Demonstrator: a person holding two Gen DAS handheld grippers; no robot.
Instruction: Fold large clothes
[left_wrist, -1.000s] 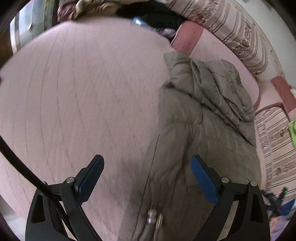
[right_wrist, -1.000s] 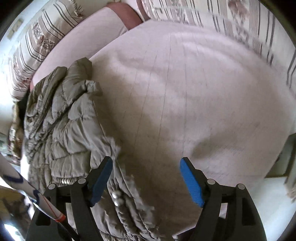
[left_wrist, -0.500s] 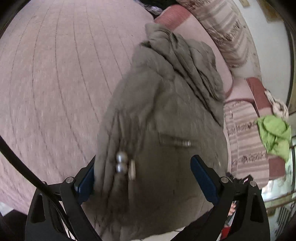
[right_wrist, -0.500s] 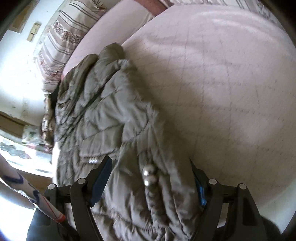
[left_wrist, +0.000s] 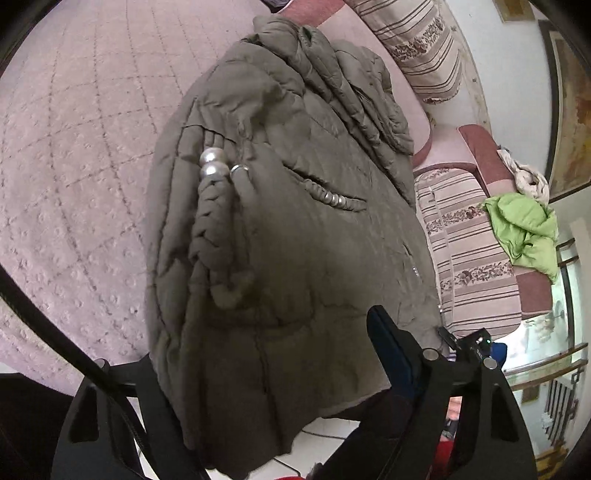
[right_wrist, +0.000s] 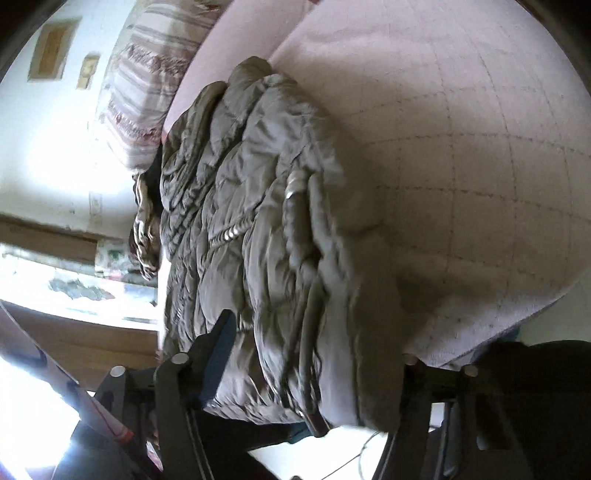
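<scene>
— Olive-green quilted puffer jacket (left_wrist: 295, 221): where does it lie?

— On the pink quilted bedspread (left_wrist: 81, 155), its hem hanging over the near edge, right between my fingers. No container is in view.

— And your left gripper (left_wrist: 280, 373)?

— Its fingers stand wide apart. The jacket's lower edge fills the gap and covers the left finger; the blue pad of the right finger (left_wrist: 391, 354) shows just beside the fabric. Nothing is pinched.

— The right gripper (right_wrist: 314, 354)?

— Spread as well, the hem bunched between its fingers, neither one pressing in.

— Which way does the jacket run?

— Lengthwise away from me, hem nearest, bunched hood end toward the striped cushions (left_wrist: 424, 48). A braided cord with two pearl beads (left_wrist: 212, 164) lies along it.
</scene>
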